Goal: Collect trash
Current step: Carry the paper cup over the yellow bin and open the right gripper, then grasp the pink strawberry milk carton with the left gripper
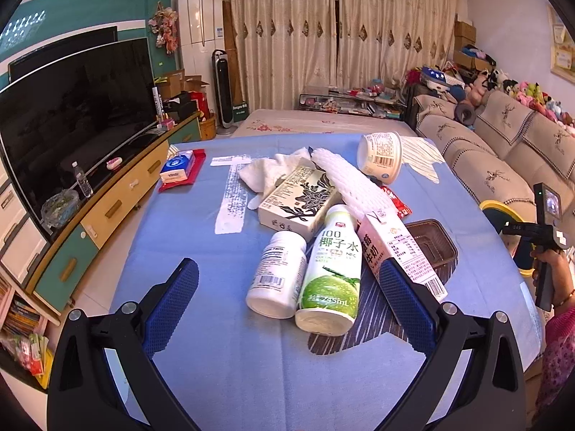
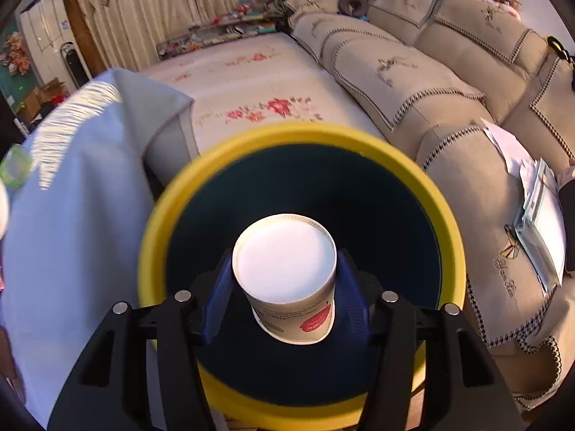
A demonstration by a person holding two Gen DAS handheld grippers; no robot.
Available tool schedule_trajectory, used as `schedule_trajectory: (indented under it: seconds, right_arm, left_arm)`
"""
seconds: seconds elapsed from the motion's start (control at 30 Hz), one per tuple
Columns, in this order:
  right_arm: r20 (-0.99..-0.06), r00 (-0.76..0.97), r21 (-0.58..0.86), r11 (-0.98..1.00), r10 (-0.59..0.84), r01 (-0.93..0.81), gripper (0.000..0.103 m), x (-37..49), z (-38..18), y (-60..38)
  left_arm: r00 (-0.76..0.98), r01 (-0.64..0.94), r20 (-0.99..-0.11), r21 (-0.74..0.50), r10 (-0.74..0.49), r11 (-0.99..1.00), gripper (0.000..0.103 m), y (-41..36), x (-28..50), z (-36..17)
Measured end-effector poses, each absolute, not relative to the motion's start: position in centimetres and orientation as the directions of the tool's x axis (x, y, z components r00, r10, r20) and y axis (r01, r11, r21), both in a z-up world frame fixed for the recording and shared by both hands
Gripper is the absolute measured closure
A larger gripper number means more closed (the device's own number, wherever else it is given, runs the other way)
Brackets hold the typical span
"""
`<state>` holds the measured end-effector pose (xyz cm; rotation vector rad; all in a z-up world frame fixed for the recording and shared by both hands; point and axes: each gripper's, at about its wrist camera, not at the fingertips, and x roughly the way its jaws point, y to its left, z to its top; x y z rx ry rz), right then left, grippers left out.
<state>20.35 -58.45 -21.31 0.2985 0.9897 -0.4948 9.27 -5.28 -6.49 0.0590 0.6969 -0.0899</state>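
A blue-clothed counter (image 1: pixel 215 359) holds bottles and cartons. The right tongs (image 2: pixel 284 280) pinch a white paper cup (image 2: pixel 287 276), bottom forward, over the yellow-rimmed bin (image 2: pixel 161 215). The left tongs (image 1: pixel 287 287) are spread above the green-labelled bottle (image 1: pixel 332 273).

Bin (image 2: pixel 154 237) mouth: dark interior open on all sides of the paper cup (image 2: pixel 285 265) held above it.
Bin surroundings: table (image 2: pixel 72 251) edge close on its left, sofa (image 2: pixel 467 165) close on its right.
Table surface (image 1: pixel 201 352): bare cloth between the left gripper (image 1: pixel 287 301) fingers up to the coconut water bottle (image 1: pixel 332 273) and white bottle (image 1: pixel 276 276).
Behind the bottles: boxes, foam and cup packed together.
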Motion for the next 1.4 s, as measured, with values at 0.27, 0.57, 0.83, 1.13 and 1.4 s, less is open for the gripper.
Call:
schedule_trajectory:
  seconds: [0.27,0.57,0.83,1.13,1.4]
  right_arm:
    - [-0.863,0.450,0.052,0.847,-0.229,0.530,0.043,20.2,-21.9,-59.3]
    - [-0.812,0.548,0.122,0.859,-0.202,0.497,0.041,17.5,-18.5,-57.0]
    - [-0.768,0.612,0.146,0.878,-0.190,0.456,0.039,16.0,-15.7,-55.2]
    - [-0.745,0.646,0.178,0.883,-0.167,0.434,0.038,14.6,-14.6,-54.9]
    - [-0.738,0.658,0.207,0.879,-0.148,0.430,0.038,13.9,-14.8,-55.3]
  left_arm:
    - [0.712,0.147,-0.696,0.010,-0.099,0.989,0.004,-6.7,10.7,-8.4]
    - [0.664,0.229,-0.723,-0.050,-0.194,0.972,0.004,-8.5,11.6,-8.9]
    - [0.576,0.357,-0.752,-0.120,-0.320,0.926,0.004,-14.5,10.5,-9.5]
    - [0.538,0.324,-0.800,-0.092,-0.264,0.942,0.017,-17.9,11.2,-11.7]
    - [0.497,0.251,-0.839,-0.106,-0.222,0.962,0.038,-18.0,13.1,-14.0]
